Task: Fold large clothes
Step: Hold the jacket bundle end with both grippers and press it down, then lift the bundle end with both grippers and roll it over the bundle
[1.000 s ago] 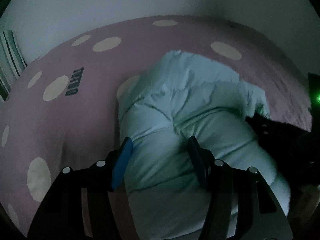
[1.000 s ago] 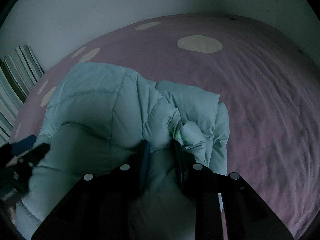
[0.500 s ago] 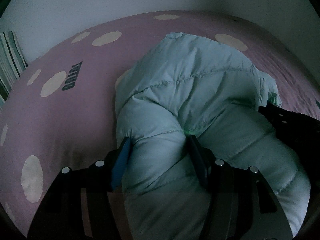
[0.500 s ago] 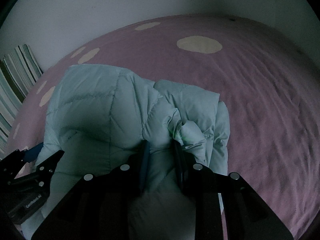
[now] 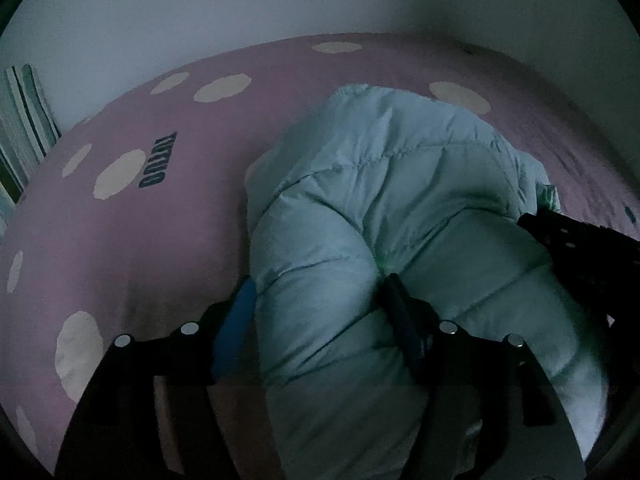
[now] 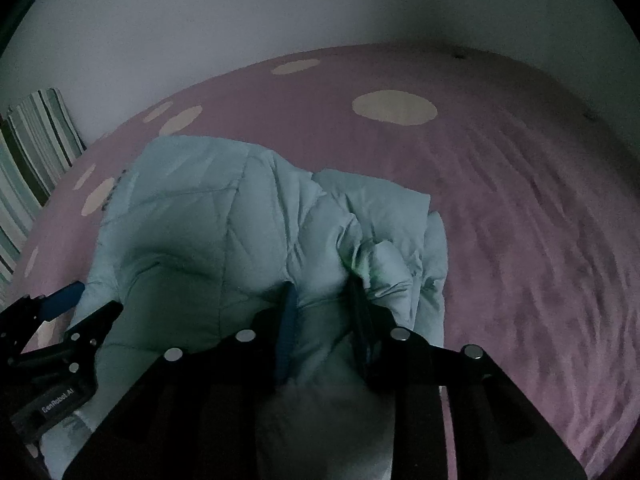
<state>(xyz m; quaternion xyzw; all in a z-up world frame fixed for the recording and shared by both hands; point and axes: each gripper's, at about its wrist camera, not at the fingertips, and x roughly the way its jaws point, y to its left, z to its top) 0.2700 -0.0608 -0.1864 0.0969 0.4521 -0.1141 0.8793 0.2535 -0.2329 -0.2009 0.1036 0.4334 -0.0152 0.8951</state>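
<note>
A pale mint puffer jacket (image 5: 400,184) lies bunched on the pink bedspread (image 5: 120,248). My left gripper (image 5: 320,292) straddles a thick rolled fold at the jacket's near left edge. Its jaws are opening, and the blue pad (image 5: 236,320) stands just clear of the fabric. In the right wrist view the jacket (image 6: 192,200) spreads to the left, and my right gripper (image 6: 322,292) has a puffy fold between its pads. Those jaws are opening too, with the fabric still bulging against both pads. The left gripper (image 6: 80,304) shows at the lower left of that view.
The pink bedspread (image 6: 520,240) with cream dots runs back to a pale wall (image 6: 320,8). A striped pillow (image 6: 36,140) leans at the far left. The scene is dim. Part of the right gripper's black body (image 5: 576,248) shows at the right of the left wrist view.
The jacket's upper layer has been brought over and now lies fuller across the pile. Both pairs of fingers stand slightly wider apart than before. The two grippers have come closer together.
</note>
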